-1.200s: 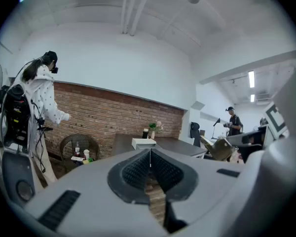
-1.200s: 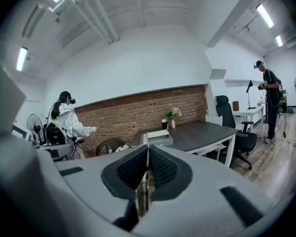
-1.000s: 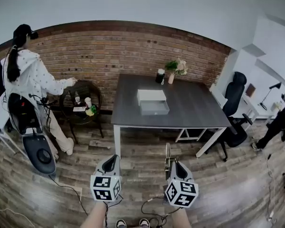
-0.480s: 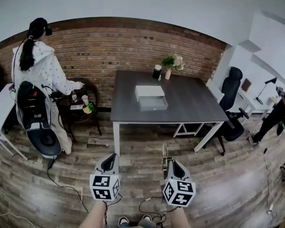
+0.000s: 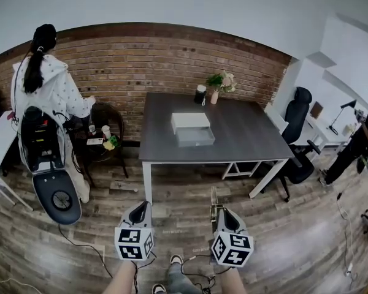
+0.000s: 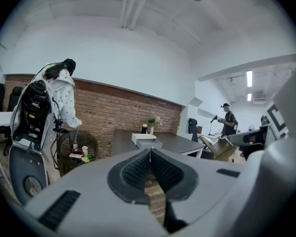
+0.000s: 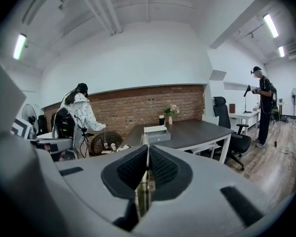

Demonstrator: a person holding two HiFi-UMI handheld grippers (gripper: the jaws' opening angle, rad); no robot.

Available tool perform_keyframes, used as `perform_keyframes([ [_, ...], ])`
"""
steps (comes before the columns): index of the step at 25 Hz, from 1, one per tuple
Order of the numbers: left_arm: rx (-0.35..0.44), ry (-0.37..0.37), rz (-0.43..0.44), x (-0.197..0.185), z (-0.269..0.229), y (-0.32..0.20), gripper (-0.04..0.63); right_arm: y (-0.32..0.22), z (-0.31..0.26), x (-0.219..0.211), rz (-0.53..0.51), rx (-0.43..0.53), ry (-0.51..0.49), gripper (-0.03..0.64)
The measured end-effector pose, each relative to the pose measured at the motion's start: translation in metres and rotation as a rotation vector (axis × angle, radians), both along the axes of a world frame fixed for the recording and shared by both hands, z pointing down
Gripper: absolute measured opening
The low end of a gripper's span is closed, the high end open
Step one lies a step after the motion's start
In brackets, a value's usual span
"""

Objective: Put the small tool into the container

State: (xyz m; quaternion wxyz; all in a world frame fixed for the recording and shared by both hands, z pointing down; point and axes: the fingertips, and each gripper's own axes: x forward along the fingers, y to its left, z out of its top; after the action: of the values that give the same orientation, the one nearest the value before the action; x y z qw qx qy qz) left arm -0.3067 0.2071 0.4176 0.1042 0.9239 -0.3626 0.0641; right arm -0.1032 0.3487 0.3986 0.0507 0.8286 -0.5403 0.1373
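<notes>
A white and grey container [image 5: 192, 128] with a drawer pulled out at its front stands on the dark grey table [image 5: 245, 139], far ahead of both grippers. It also shows small in the left gripper view as the container [image 6: 145, 140] and in the right gripper view as the container [image 7: 155, 133]. My right gripper [image 5: 222, 209] is shut on a thin brass-coloured small tool [image 5: 214, 196] that sticks out past its tip. The tool [image 7: 141, 194] shows between the pads. My left gripper [image 5: 141, 207] is shut with nothing in it, held beside the right one above the wooden floor.
A person in a white dotted top [image 5: 46, 90] stands at the left by a round side table [image 5: 104, 133] with bottles. A dark stool [image 5: 58, 198] and cables [image 5: 80, 247] lie on the floor. A vase [image 5: 214, 95] and cup stand on the table; an office chair [image 5: 297, 112] and another person [image 5: 359, 146] are at the right.
The table has drifted slightly left in the head view. The person at the left shifted by the side table. A foot has come into view at the bottom. Both grippers kept their places.
</notes>
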Motion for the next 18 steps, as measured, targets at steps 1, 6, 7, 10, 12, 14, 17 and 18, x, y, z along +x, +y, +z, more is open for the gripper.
perform_keyframes([
  [1,0.0,-0.003,0.002,0.005,0.001,-0.005,0.008,-0.006,0.001,0.005,0.0,0.001,0.0,0.009],
  [6,0.008,-0.014,0.001,0.041,0.001,-0.042,0.008,-0.046,0.001,0.04,-0.008,0.008,-0.003,0.011],
  [7,0.011,-0.016,0.0,0.05,-0.002,-0.051,0.008,-0.055,0.0,0.049,-0.012,0.009,-0.005,0.011],
  [10,0.023,-0.018,-0.005,0.075,-0.008,-0.077,0.008,-0.083,-0.002,0.072,-0.024,0.011,-0.008,0.011],
  [12,0.025,-0.017,-0.011,0.09,-0.01,-0.093,0.008,-0.1,-0.003,0.086,-0.032,0.01,-0.009,0.011],
  [14,0.022,-0.017,-0.017,0.103,-0.01,-0.107,0.008,-0.116,-0.004,0.099,-0.042,0.009,-0.009,0.011],
  [17,0.016,-0.02,-0.023,0.123,-0.009,-0.126,0.008,-0.137,-0.006,0.118,-0.055,0.009,-0.011,0.011],
  [18,0.014,-0.021,-0.025,0.13,-0.009,-0.131,0.008,-0.143,-0.006,0.125,-0.058,0.009,-0.012,0.011],
])
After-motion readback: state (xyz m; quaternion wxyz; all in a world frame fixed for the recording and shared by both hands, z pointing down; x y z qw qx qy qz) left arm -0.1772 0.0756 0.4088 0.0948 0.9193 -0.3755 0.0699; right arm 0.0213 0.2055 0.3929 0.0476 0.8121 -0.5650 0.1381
